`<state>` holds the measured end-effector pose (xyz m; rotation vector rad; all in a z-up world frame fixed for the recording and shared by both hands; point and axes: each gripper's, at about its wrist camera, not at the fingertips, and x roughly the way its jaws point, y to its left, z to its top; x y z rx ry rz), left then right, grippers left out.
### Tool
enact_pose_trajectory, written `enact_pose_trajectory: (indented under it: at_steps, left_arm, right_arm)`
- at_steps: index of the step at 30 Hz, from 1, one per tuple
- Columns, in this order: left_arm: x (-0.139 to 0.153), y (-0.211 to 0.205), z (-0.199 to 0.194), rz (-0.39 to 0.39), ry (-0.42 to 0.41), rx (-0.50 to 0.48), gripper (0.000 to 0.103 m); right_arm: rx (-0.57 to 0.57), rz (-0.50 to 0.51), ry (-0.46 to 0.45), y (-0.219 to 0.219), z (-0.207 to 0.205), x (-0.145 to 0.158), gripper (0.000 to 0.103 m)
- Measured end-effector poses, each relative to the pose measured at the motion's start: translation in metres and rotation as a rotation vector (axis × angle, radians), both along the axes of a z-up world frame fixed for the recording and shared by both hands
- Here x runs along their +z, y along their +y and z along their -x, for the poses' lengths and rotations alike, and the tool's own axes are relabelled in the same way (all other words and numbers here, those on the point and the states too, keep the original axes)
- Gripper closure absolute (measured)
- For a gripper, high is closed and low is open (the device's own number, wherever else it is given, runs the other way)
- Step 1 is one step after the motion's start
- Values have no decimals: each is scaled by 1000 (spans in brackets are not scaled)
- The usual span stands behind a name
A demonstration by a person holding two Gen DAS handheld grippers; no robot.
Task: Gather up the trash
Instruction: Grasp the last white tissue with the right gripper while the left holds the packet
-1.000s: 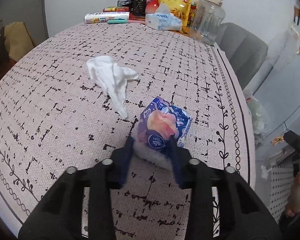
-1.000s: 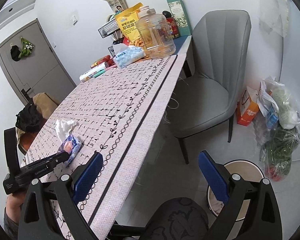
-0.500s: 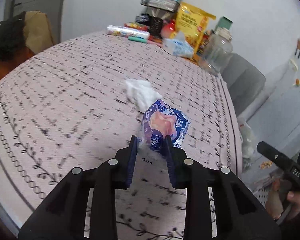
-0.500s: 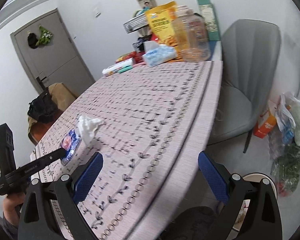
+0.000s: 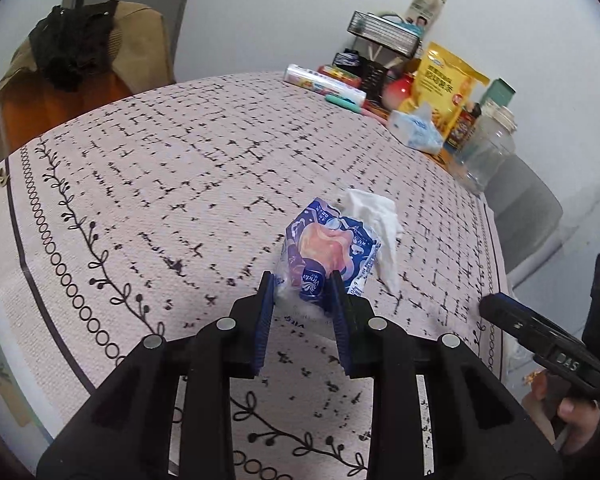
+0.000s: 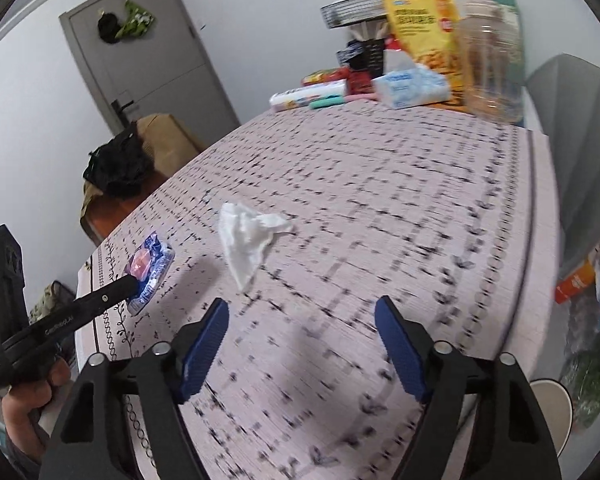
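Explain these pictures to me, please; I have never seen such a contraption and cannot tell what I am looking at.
No robot here: a person holds black two-finger tongs with blue pads in each hand, each carrying a wide-angle camera looking along its fingers. In the left camera's picture, the left tongs pinch a crumpled blue and pink plastic tissue wrapper. In the right camera's picture, the right tongs stand open over the patterned pink tablecloth. A crumpled white paper tissue lies on it; groceries crowd the far end.

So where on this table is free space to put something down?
The tablecloth is bare between the crumpled tissue and the far clutter, also toward the chair-side border. It is crowded at the far end: tissue pack, yellow snack bag, clear jar.
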<state>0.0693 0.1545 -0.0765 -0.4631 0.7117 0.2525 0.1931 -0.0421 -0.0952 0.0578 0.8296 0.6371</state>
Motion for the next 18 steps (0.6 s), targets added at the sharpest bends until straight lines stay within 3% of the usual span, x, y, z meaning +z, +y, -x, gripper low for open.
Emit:
enact_pose_trajectory:
  at_steps: [8, 13, 15, 17, 18]
  left_arm:
    - [-2, 11, 8, 6, 4, 33, 75]
    - [1, 13, 10, 0, 6, 42, 76]
    - [2, 11, 10, -2, 4, 40, 76]
    - [4, 8, 10, -6, 1, 35, 76]
    - [5, 7, 10, -6, -1, 30, 76]
  right_arm:
    - [107, 60, 36, 66, -9, -16, 54]
    - [117, 93, 23, 90, -19, -21, 61]
    - [120, 106, 35, 96, -26, -27, 76]
    - [125, 126, 74, 98, -33, -34, 99]
    - [127, 132, 85, 96, -34, -36, 99]
